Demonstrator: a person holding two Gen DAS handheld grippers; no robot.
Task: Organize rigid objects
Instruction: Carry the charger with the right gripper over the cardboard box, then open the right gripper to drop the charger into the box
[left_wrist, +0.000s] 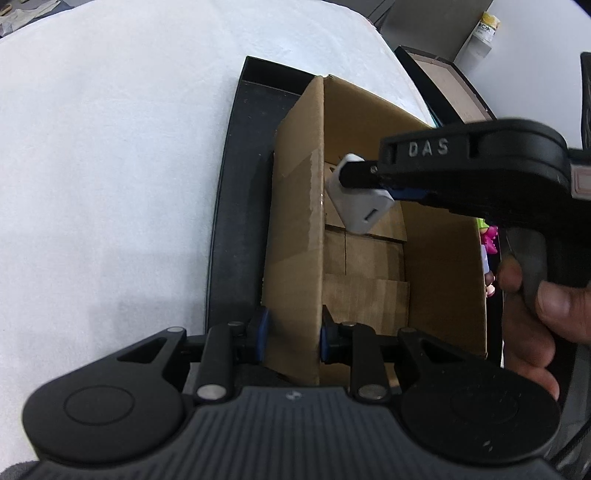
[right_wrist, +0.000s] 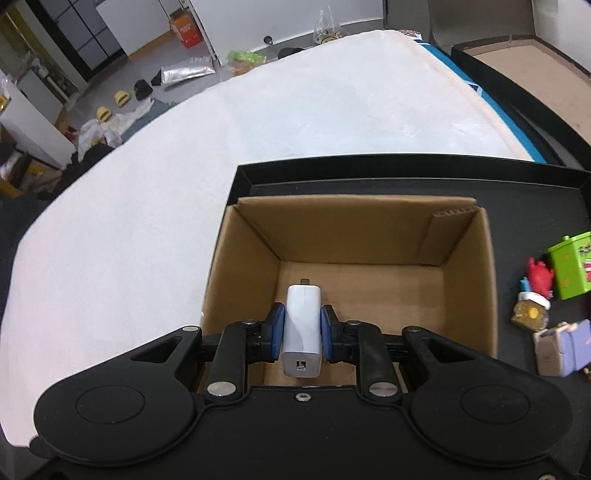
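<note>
Nearest the right wrist lens, the right gripper (right_wrist: 301, 328) has its blue pads pressed on both flat sides of a white charger (right_wrist: 302, 326), holding it above the open cardboard box (right_wrist: 465, 288). That box stands inside a black tray (right_wrist: 535, 192) on a white cloth (right_wrist: 184, 166).

What the coming move turns on, as I judge it, is that the charger hangs over the box floor, inside the line of the walls, with its long axis running forward along the fingers: prongs at the far end, socket end toward the camera. Release looks like the step in hand, and the drop should land inside if the jaws simply part.

From the left wrist view, the left gripper (left_wrist: 291, 338) pinches the near side wall of the box, one pad outside and one inside, steadying it. So the right hand (left_wrist: 532, 317) alone carries the charger (left_wrist: 360, 197); the left only braces.

This left view shows the charger tilted and clear of the floor, seen side-on, which the right view cannot tell. Only the right view shows the small toys (right_wrist: 554, 291) lying on the tray beside the box, still to be sorted.
</note>
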